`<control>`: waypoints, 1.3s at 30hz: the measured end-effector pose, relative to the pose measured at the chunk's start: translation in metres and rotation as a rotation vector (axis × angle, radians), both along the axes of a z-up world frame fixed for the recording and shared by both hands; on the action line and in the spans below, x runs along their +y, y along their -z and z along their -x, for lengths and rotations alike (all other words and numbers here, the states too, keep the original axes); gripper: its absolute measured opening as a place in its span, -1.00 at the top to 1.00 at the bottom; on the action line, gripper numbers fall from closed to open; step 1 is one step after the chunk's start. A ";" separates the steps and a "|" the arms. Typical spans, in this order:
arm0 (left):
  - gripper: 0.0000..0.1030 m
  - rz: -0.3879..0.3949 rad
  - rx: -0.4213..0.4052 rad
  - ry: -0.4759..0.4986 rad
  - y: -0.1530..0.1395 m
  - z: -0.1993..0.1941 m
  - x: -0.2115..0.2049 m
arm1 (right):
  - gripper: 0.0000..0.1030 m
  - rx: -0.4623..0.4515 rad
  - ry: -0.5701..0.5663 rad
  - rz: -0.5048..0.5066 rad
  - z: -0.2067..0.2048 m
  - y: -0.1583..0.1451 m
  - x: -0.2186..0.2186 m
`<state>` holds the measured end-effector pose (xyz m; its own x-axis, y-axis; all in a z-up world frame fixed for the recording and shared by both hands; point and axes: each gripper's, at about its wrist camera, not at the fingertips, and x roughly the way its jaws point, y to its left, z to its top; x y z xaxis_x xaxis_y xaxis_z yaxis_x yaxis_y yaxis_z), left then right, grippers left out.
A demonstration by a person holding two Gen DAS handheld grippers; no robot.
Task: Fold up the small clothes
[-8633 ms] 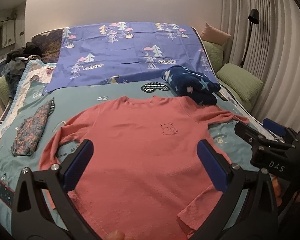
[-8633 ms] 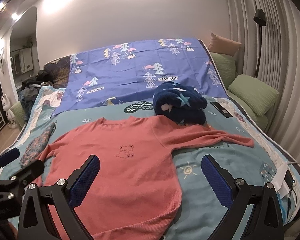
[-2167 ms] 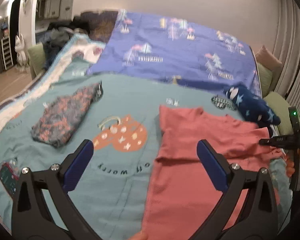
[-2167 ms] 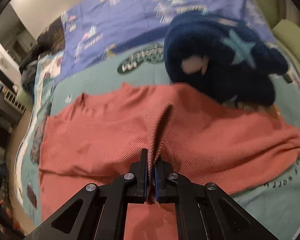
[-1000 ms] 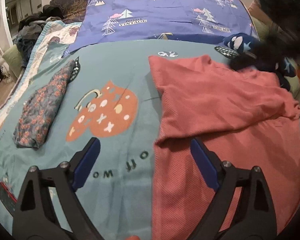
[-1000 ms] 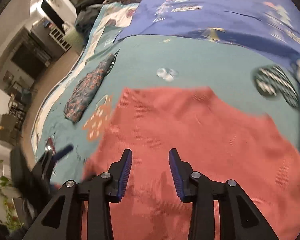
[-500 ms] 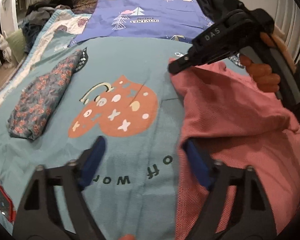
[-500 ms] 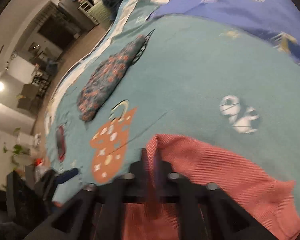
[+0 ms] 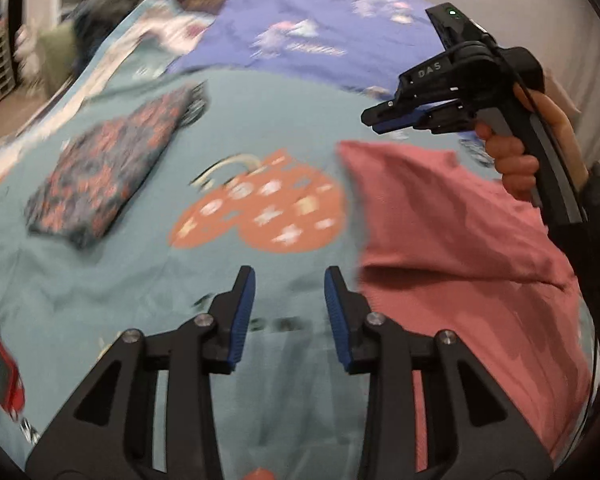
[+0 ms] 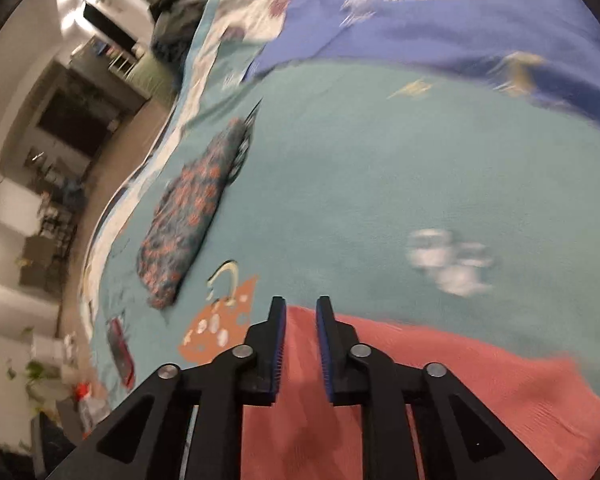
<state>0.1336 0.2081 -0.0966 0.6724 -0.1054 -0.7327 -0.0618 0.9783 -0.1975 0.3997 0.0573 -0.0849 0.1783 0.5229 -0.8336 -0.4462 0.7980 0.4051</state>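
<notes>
**Reader:** Since half a second ago, what has changed under your tools?

**Describer:** Your right gripper (image 9: 384, 122) has let go. Half a second ago it was pinching the top left corner of the salmon-pink shirt (image 9: 452, 240); now, in its own view, its jaws stand slightly apart with nothing between them, just above that corner. Your left gripper (image 9: 289, 280) has narrowed from wide open to a half-open gap, empty, over bare teal bedspread (image 9: 120, 280), with the shirt's edge just to the right of its right finger.

**Reader:** Where does the shirt lie, and how far along is the fold?

**Describer:** It lies flat on the bedspread, ahead and to the right of your left tool, below your right one. I judge that the sleeves and sides are folded in, leaving a long, narrow shape with a crease across its middle. The fold from hem to collar looks still to do.

**Reader:** Anything else nearby?

**Describer:** A folded floral garment (image 9: 108, 164) lies well apart, to the left. Both views are blurred, so fine detail is uncertain.
</notes>
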 end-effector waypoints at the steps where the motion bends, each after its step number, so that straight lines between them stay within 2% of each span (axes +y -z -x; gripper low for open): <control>1: 0.28 0.008 -0.018 0.038 -0.006 -0.001 -0.008 | 0.65 -0.032 0.015 0.019 0.010 -0.011 -0.020; 4: 0.28 0.001 -0.061 0.140 -0.021 -0.011 -0.038 | 0.64 -0.050 0.068 0.030 0.045 -0.022 -0.076; 7: 0.28 -0.021 -0.079 0.235 -0.023 -0.025 -0.065 | 0.64 0.025 0.155 -0.006 0.088 -0.006 -0.130; 9: 0.28 -0.063 -0.021 0.256 -0.009 -0.040 -0.076 | 0.64 0.090 0.231 0.003 0.119 0.016 -0.170; 11: 0.30 -0.124 0.083 0.233 0.015 -0.055 -0.077 | 0.68 0.108 0.320 0.069 0.137 0.036 -0.203; 13: 0.30 -0.103 0.059 0.221 0.018 -0.055 -0.072 | 0.89 0.125 0.404 -0.014 0.153 0.049 -0.241; 15: 0.30 -0.125 0.070 0.189 0.011 -0.052 -0.072 | 0.85 0.160 0.492 -0.136 0.168 0.048 -0.274; 17: 0.30 -0.157 0.059 0.178 0.003 -0.045 -0.076 | 0.81 0.101 0.587 -0.143 0.190 0.037 -0.303; 19: 0.30 -0.155 0.042 0.197 -0.008 -0.036 -0.082 | 0.77 0.056 0.661 -0.140 0.212 0.031 -0.333; 25: 0.30 -0.121 0.010 0.295 -0.029 -0.030 -0.123 | 0.75 0.069 0.996 -0.192 0.272 0.040 -0.447; 27: 0.30 -0.118 0.019 0.322 -0.030 -0.031 -0.140 | 0.68 0.068 1.078 -0.201 0.288 0.046 -0.474; 29: 0.30 -0.127 0.026 0.349 -0.031 -0.030 -0.160 | 0.47 0.081 1.170 -0.224 0.303 0.057 -0.499; 32: 0.30 -0.121 0.038 0.398 -0.032 -0.027 -0.183 | 0.41 0.099 1.264 -0.254 0.313 0.072 -0.537; 34: 0.30 -0.120 0.044 0.413 -0.032 -0.027 -0.195 | 0.37 0.103 1.301 -0.282 0.313 0.078 -0.556; 37: 0.29 -0.107 0.057 0.432 -0.031 -0.030 -0.210 | 0.15 0.103 1.347 -0.325 0.300 0.085 -0.579; 39: 0.29 -0.085 0.075 0.446 -0.029 -0.034 -0.219 | 0.11 0.116 1.392 -0.339 0.293 0.093 -0.595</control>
<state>0.1680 -0.0114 -0.0680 0.5198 -0.3100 -0.7960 0.3583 0.9250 -0.1262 0.1064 -0.5376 -0.1775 0.6410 0.1559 -0.7515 0.6503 0.4098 0.6397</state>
